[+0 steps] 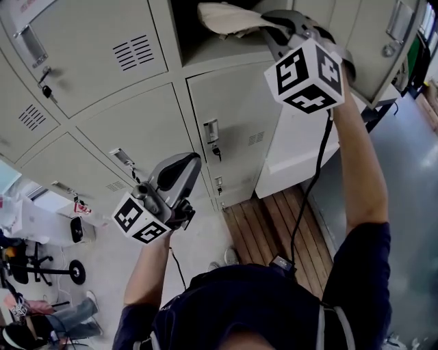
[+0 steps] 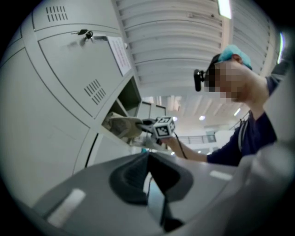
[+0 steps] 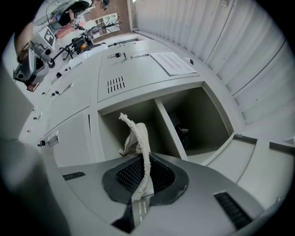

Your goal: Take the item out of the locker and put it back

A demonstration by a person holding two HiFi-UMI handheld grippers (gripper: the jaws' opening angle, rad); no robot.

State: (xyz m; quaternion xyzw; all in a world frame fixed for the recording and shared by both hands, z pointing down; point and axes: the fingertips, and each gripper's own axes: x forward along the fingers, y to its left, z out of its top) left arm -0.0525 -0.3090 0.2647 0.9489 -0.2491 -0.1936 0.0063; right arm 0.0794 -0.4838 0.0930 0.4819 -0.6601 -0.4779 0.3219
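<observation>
A limp beige cloth (image 1: 233, 19) is pinched in my right gripper (image 1: 274, 31), which is shut on it at the mouth of an open locker compartment (image 1: 188, 31) high up. In the right gripper view the cloth (image 3: 138, 138) rises from the shut jaws of the right gripper (image 3: 140, 184) in front of the left open compartment (image 3: 115, 126). My left gripper (image 1: 181, 164) hangs lower, in front of the closed lockers, shut on nothing. From the left gripper view, the left gripper (image 2: 150, 184) points up at the cloth (image 2: 120, 125) and the right gripper (image 2: 147, 125).
A second open compartment (image 3: 198, 115) to the right holds a small dark object (image 3: 182, 131). An open locker door (image 1: 383, 41) stands at the right. Closed locker doors with keys (image 1: 213, 140) fill the wall. Wooden slats (image 1: 274, 225) and a white box (image 1: 301, 150) lie below.
</observation>
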